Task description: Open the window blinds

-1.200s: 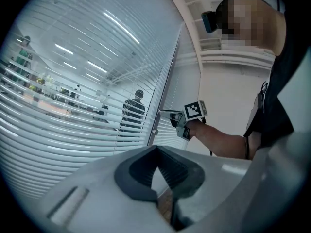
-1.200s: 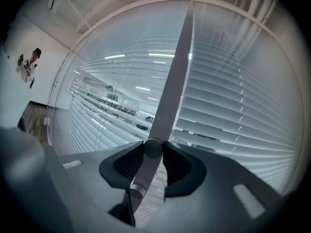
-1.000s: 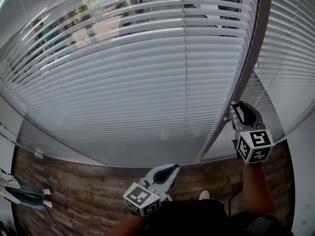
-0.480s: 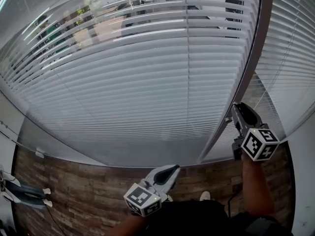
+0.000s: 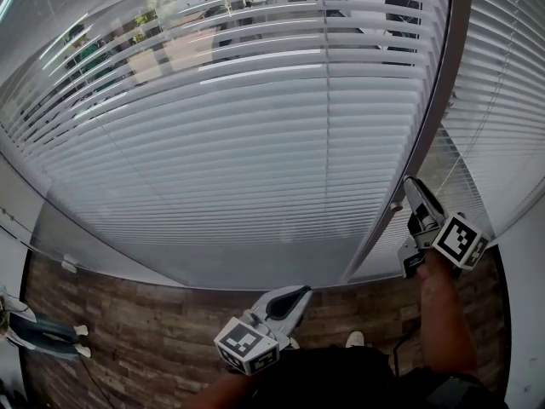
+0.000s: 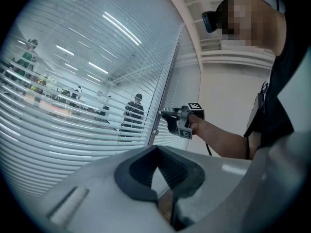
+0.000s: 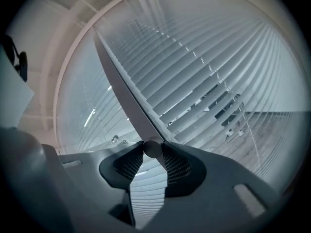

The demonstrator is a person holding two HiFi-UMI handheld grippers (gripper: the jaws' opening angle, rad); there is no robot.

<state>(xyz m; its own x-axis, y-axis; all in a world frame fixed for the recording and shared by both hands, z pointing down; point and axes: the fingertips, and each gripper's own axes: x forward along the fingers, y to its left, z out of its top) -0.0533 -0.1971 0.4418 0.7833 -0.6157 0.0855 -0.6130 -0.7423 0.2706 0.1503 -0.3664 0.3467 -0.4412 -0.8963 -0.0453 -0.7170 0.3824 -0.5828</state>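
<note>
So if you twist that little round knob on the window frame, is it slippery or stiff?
Probably rigid: the round knob sits fixed on the frame strip and looks unsquashed between the right gripper's pads. Its small, smooth side could slip, though the ribbed pads should help.

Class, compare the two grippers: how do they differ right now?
The right gripper is clamped on a round knob at the window frame; the left gripper is shut on nothing. The right gripper is up by the blinds; the left gripper sits lower, short of them. Both carry marker cubes.
</note>
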